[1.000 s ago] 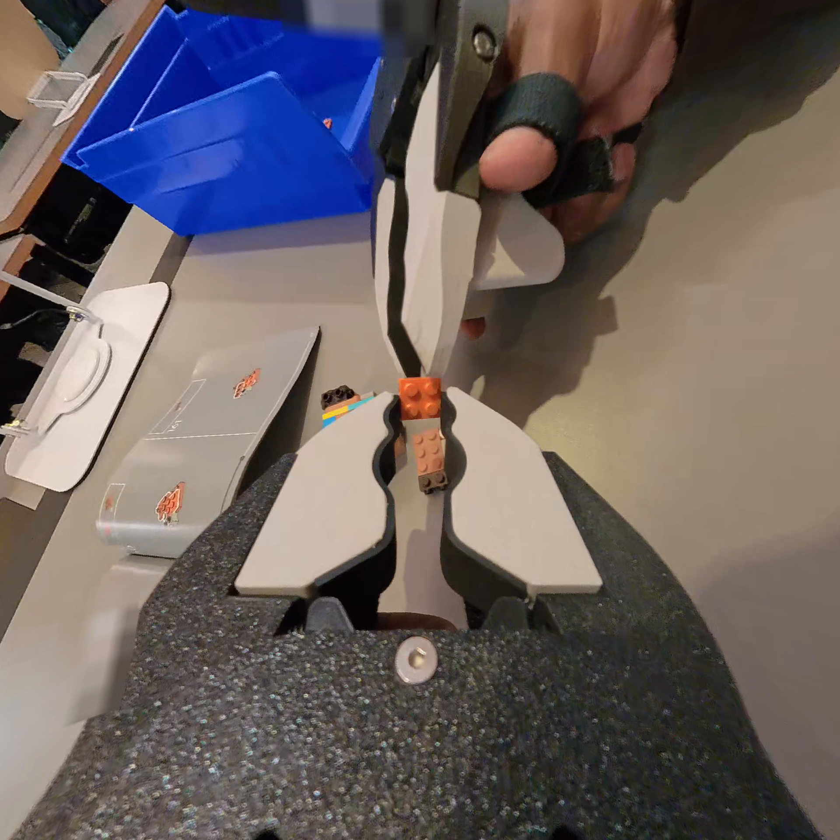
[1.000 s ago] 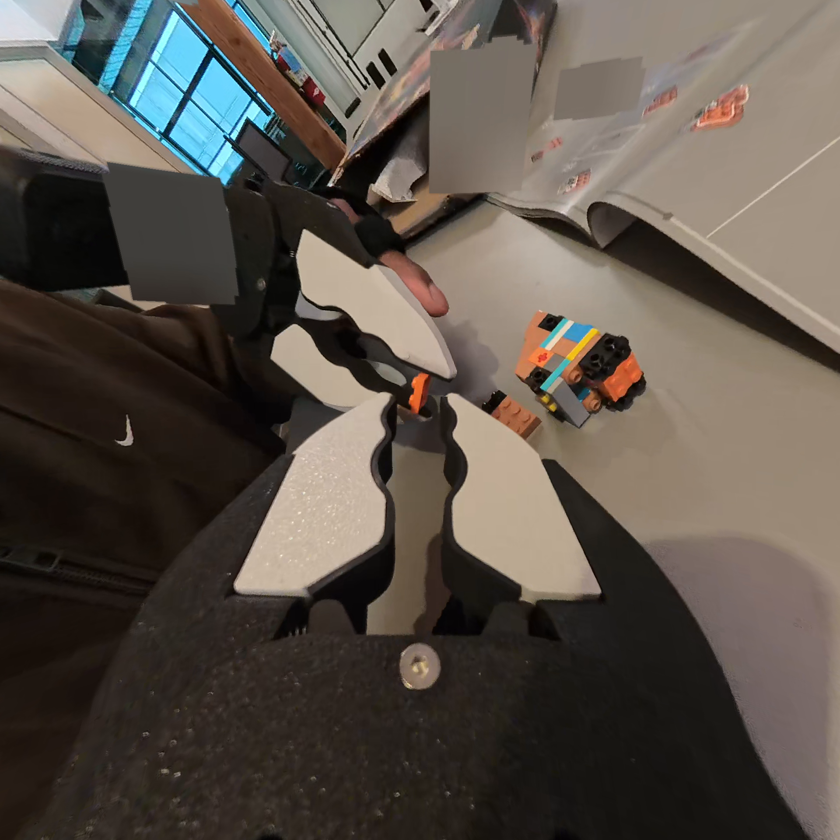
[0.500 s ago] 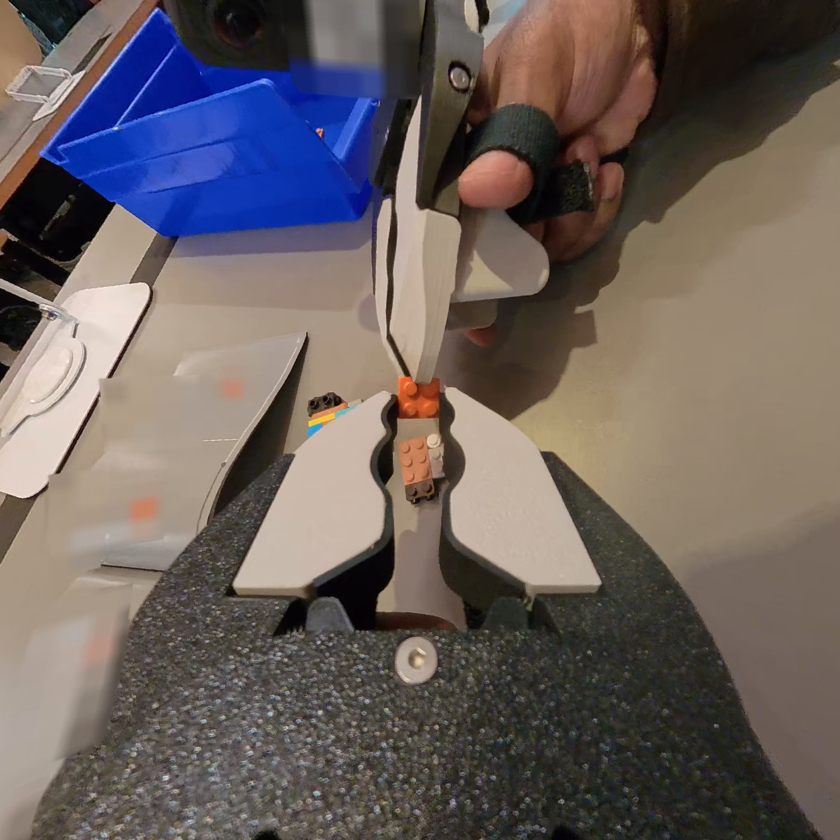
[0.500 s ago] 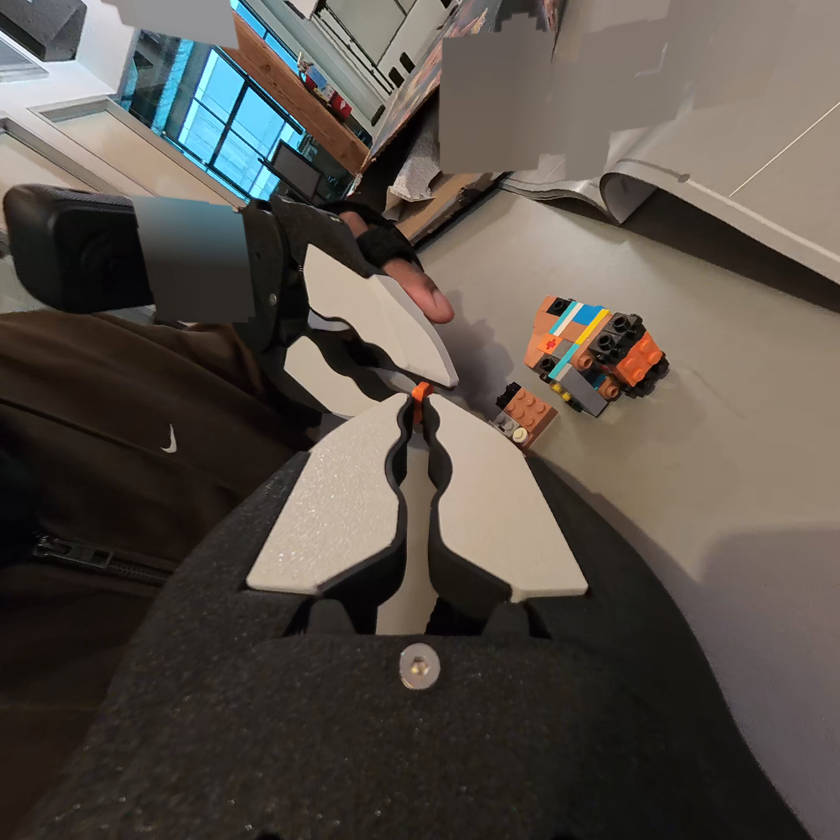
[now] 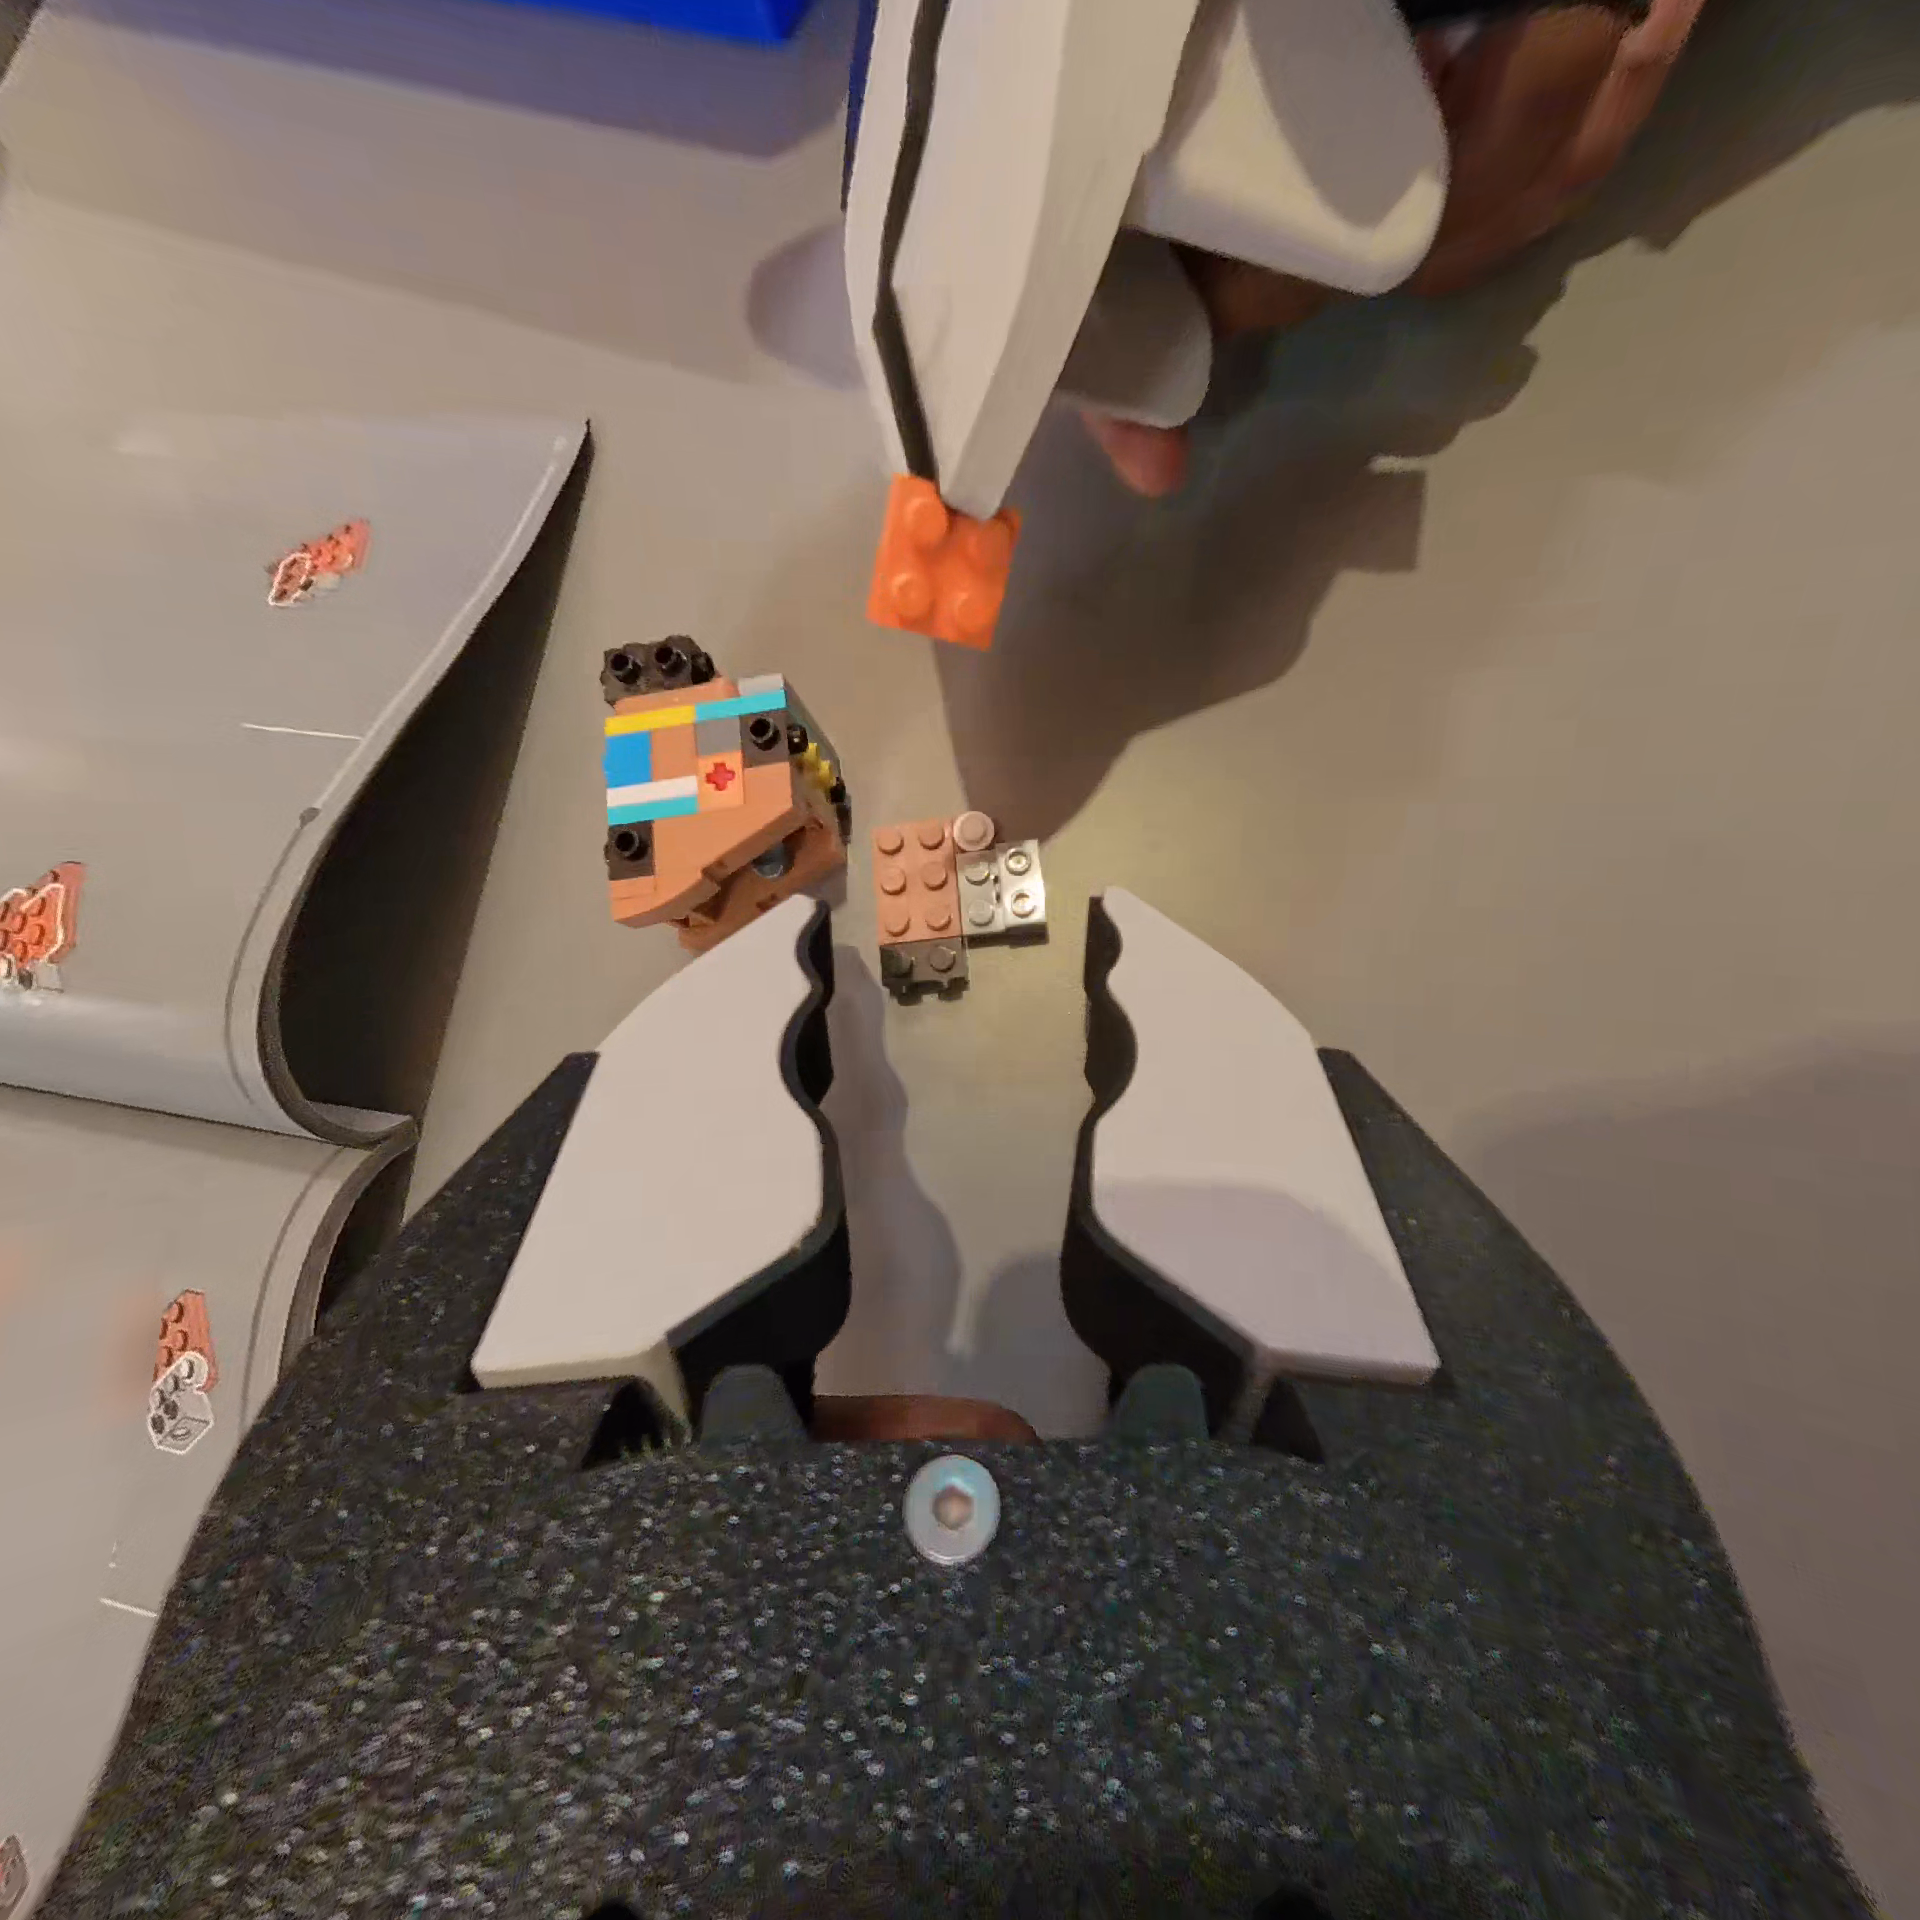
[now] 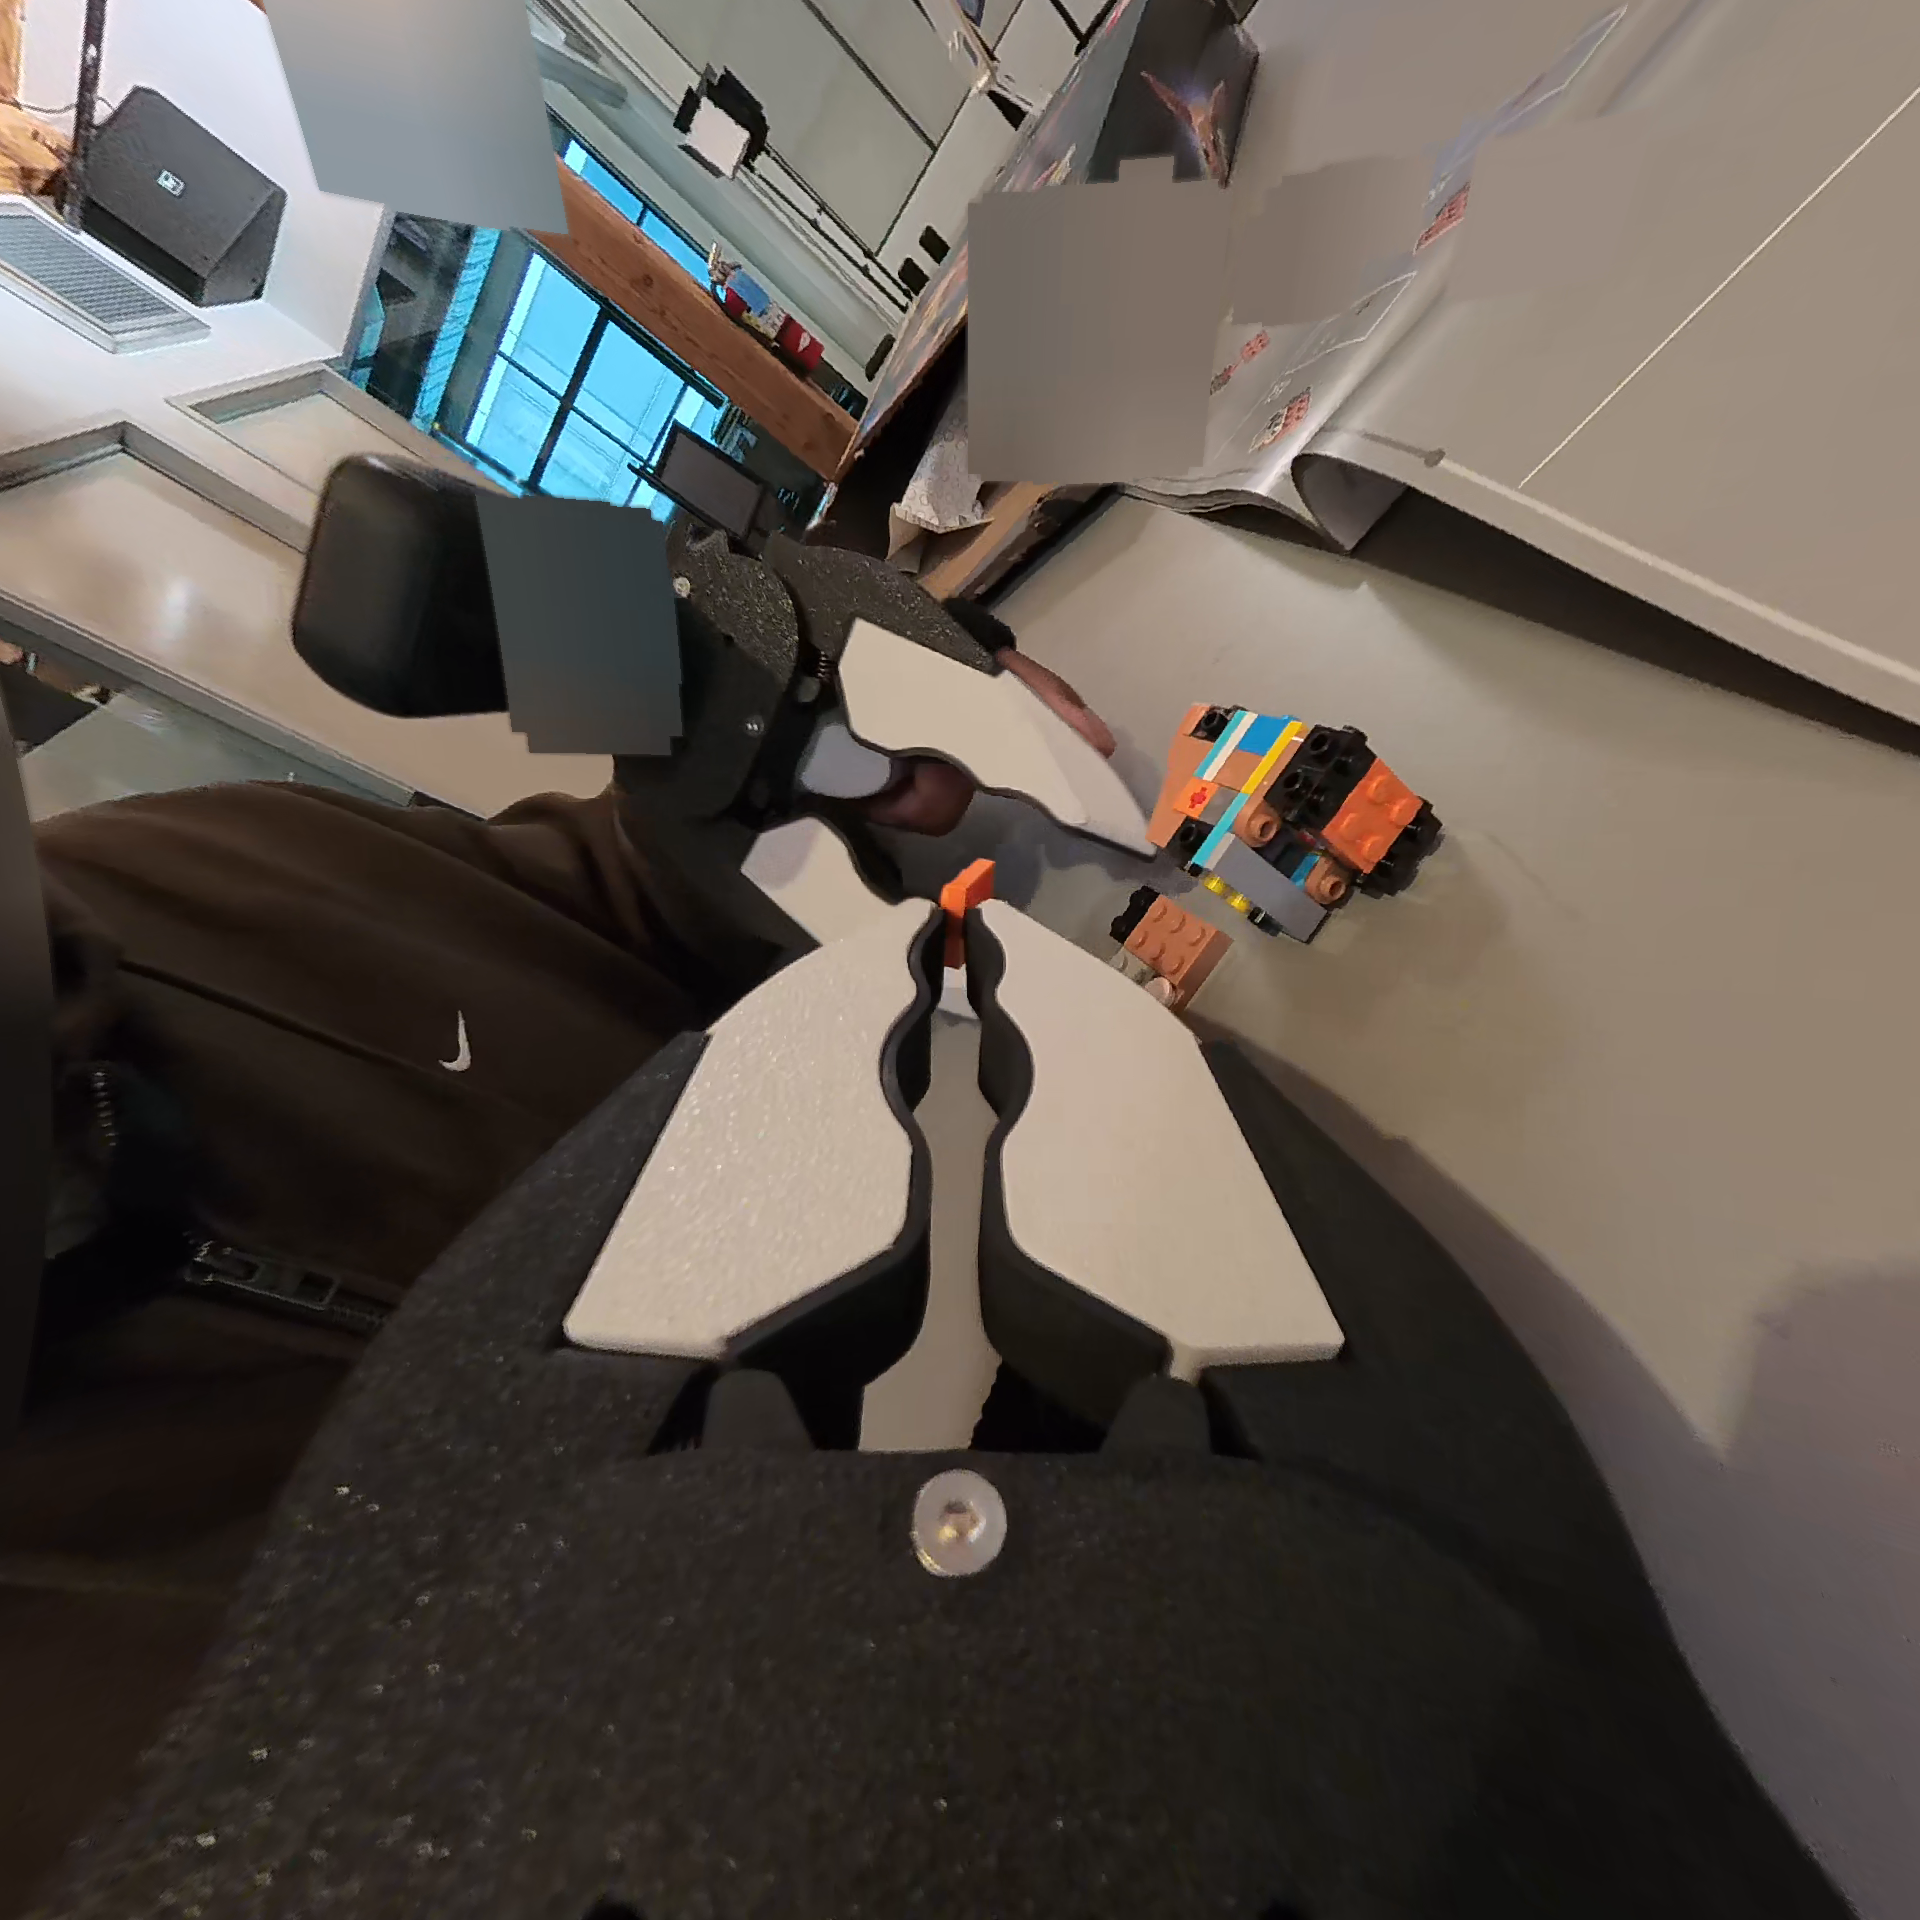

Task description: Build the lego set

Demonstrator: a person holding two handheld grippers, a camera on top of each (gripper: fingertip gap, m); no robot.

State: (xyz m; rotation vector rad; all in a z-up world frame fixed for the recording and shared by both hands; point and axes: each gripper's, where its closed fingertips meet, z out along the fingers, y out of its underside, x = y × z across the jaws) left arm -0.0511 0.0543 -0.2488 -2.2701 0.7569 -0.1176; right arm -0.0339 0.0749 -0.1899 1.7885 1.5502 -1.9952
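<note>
On the grey tabletop, three groups of bricks are seen in the left wrist view. A small orange plate, two studs by two, is pinched by one edge between the closed tips of the right gripper and is held clear of the table, its studded face turned toward the camera. In the right wrist view the same plate is seen edge-on, clamped between the nearly shut fingers and projecting past their tips. The left gripper is held wide open with nothing between its fingers. Just ahead of its tips a small flat assembly is laid on the table: a tan plate with studs in two rows, a dark grey piece at its near end, a light grey plate at its side and a single pale round stud at the far corner. Close to the left of it a larger partial model is found, lying tilted, built mostly of tan slopes crossed by blue, teal, white and yellow stripes, with a small red mark and black studded bricks at its corners; from the right wrist view an orange brick and black bricks are shown on its far end. An open instruction booklet is spread on the table to the left of the model.
</note>
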